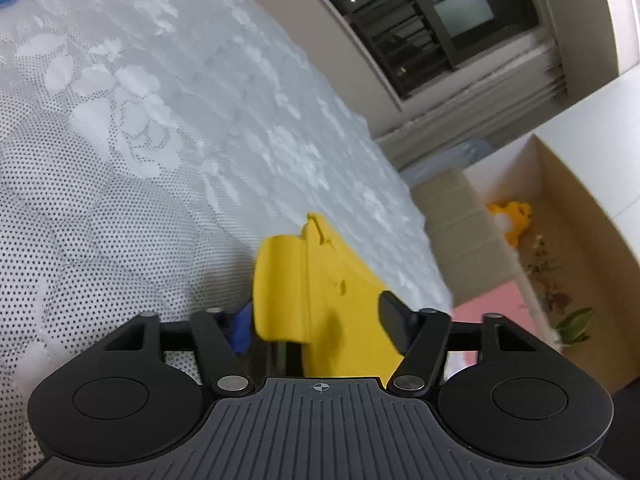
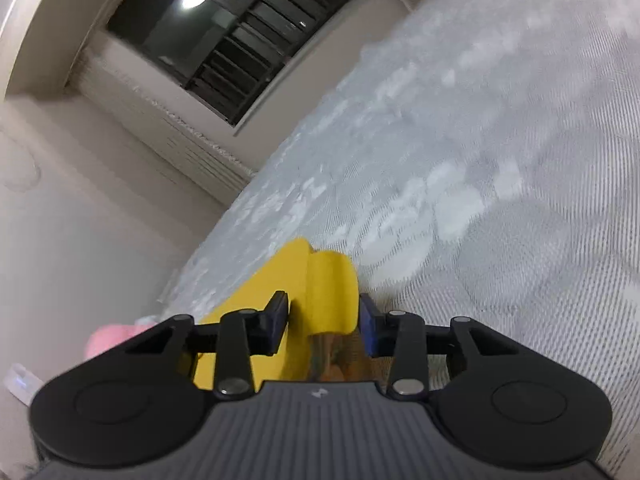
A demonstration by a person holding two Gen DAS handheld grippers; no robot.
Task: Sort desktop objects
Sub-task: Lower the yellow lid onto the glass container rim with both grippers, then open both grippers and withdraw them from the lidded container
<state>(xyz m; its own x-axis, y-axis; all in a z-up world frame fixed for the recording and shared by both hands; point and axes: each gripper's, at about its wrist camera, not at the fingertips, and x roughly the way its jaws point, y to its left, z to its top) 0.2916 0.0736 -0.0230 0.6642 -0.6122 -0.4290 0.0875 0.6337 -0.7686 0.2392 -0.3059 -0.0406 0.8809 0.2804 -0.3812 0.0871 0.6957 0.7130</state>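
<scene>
Gripping one yellow plastic piece (image 1: 320,280) from both ends — left gripper (image 1: 320,320) and right gripper (image 2: 324,320) part-closed — above floral mattress (image 1: 140,120).

No readable words, brand names or numbers show in either view; the only marks are a small crosshair sign on the left gripper (image 1: 318,316) body at 6 o'clock and a tiny white emblem on the right gripper (image 2: 324,320) body
</scene>
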